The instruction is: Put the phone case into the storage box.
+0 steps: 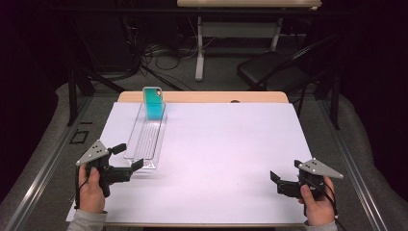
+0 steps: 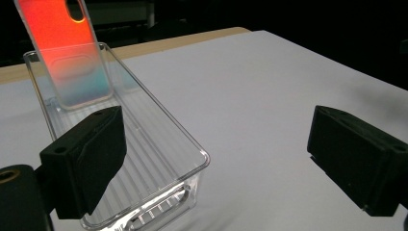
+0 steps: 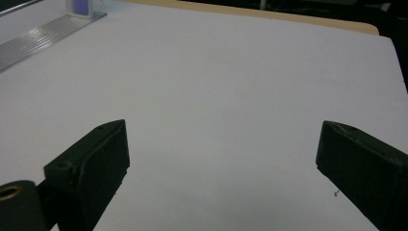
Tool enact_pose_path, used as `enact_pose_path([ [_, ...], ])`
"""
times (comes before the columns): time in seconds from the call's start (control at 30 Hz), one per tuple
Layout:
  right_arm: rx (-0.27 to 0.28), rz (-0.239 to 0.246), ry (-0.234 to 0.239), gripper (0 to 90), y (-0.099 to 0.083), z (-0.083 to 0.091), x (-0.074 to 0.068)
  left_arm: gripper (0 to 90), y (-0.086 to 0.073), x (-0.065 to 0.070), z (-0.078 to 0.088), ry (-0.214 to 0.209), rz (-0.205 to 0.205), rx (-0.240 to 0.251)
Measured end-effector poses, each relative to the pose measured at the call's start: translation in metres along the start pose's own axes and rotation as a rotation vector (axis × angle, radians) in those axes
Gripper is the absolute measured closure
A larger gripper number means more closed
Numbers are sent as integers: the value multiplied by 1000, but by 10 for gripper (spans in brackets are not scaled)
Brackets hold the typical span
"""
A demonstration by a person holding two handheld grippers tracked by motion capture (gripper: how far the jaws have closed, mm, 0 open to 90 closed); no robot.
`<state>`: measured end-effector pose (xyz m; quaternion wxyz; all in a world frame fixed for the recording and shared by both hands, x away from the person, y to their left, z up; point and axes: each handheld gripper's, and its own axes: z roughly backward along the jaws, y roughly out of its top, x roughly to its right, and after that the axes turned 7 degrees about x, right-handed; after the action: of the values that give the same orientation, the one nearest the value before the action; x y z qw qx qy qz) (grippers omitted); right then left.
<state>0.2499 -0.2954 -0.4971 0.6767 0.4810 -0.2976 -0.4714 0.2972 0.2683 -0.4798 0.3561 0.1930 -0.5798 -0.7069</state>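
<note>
Left gripper (image 1: pixel 129 155) hovers at the near end of a clear tray (image 1: pixel 144 144), jaws spread wide, holding nothing. From the high view one jaw sits over the tray's near rim, the other just outside it toward the left edge of the desk (image 1: pixel 231 159). Whether a jaw touches the rim cannot be told.

The tray lies lengthwise, running from near the desk's far-left corner back toward the person. Its near end, seen close in the left gripper view (image 2: pixel 159 183), has a ribbed floor and a slotted handle cut into the wall.

A phone case (image 1: pixel 154 103) stands upright at the tray's far end, leaning on the end wall. It reads teal from above, orange fading to teal in the left gripper view (image 2: pixel 72 53). Propped that way it likely stays put only while the tray stays steady.

Judgement: the left gripper is lined up to take either the tray's near wall or reach in for the case; the spread suits both.

Right gripper (image 1: pixel 275 179) waits near the near-right corner, jaws apart and empty over bare desk, well apart from the tray. Likely parked in reserve.
</note>
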Motion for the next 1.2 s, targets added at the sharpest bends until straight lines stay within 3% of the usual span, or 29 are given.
enact_pose_path([
  [0.23,-9,-4,-19,42,-10,3,3,68,-13,-4,2,12,20,-4],
  [0.6,-3,-1,-9,45,-24,-3,2,68,-34,-7,1,5,46,11],
  [0.9,-3,-7,-4,47,-33,-9,1,68,-40,-9,-2,2,43,9],
  [1.2,-8,-21,3,52,-38,-12,1,68,-45,-13,-2,27,57,16],
])
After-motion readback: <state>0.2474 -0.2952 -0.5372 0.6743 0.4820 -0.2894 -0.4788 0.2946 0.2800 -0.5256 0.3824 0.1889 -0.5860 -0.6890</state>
